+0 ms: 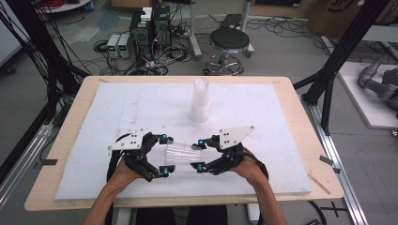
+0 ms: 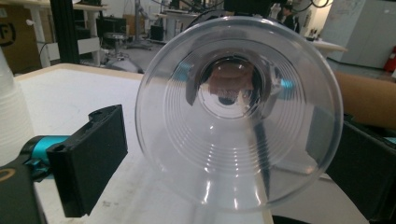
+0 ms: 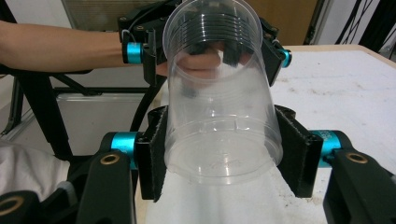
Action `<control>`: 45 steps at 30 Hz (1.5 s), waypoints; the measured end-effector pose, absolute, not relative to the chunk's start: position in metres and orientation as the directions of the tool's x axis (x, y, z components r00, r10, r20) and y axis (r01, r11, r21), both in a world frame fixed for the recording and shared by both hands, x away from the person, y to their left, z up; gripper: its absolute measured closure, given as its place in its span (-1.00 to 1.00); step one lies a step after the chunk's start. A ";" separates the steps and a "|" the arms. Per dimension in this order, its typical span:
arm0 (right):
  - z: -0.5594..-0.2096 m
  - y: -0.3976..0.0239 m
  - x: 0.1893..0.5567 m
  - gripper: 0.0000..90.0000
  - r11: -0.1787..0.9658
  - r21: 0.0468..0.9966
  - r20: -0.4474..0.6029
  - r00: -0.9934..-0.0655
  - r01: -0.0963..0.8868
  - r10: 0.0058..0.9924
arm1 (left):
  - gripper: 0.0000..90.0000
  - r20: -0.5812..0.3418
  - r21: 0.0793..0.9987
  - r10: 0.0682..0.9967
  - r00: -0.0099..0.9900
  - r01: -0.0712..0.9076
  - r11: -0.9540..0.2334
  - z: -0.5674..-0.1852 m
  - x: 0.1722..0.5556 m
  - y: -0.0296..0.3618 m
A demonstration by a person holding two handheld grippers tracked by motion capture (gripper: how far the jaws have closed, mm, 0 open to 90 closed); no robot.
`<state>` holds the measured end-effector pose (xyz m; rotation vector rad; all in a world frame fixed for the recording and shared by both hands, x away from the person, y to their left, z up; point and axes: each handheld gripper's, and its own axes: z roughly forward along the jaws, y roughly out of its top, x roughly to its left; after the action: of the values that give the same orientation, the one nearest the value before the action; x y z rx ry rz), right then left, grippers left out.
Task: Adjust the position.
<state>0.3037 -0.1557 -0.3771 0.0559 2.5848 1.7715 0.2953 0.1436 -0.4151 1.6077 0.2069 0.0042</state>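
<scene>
Two hand-held grippers meet at a clear cup above a white-padded table.

The table (image 1: 300,140) carries a white pad (image 1: 117,108); near its far edge a stack of cups (image 1: 200,101) stands upright. Near the front, the right gripper (image 1: 200,154) grasps the cup's (image 1: 180,153) base between its pads. The left gripper (image 1: 164,154) has its jaws spread either side of the rim; whether they touch it is hard to tell. In the left gripper view the cup's open mouth (image 2: 236,112) blurs what lies behind.
</scene>
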 end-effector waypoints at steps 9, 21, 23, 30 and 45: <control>-0.377 -0.154 0.304 -0.06 0.349 0.937 0.007 -1.000 0.015 0.023 | -0.80 -0.129 0.990 0.114 0.985 0.134 -0.035 -0.416 0.296 0.134; -0.379 -0.152 0.304 -0.06 0.347 0.938 0.013 -1.000 0.015 0.009 | -0.53 -0.113 0.993 0.097 0.989 0.117 -0.034 -0.415 0.296 0.135; -0.380 -0.152 0.304 -0.06 0.346 0.938 0.010 -1.000 0.012 0.007 | -0.47 -0.110 0.993 0.093 0.990 0.113 -0.029 -0.415 0.295 0.136; -0.380 -0.151 0.305 -0.06 0.345 0.938 0.015 -1.000 0.014 0.000 | -0.38 -0.105 0.994 0.076 0.992 0.107 -0.030 -0.415 0.295 0.136; -0.383 -0.146 0.305 -0.59 0.363 0.930 0.053 -0.998 0.062 0.036 | -0.32 -0.102 0.994 0.076 0.992 0.105 -0.037 -0.414 0.294 0.139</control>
<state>0.3051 -0.1464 -0.3832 0.0945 2.6126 1.7831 0.2942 0.1387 -0.4141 1.6091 0.1406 -0.0229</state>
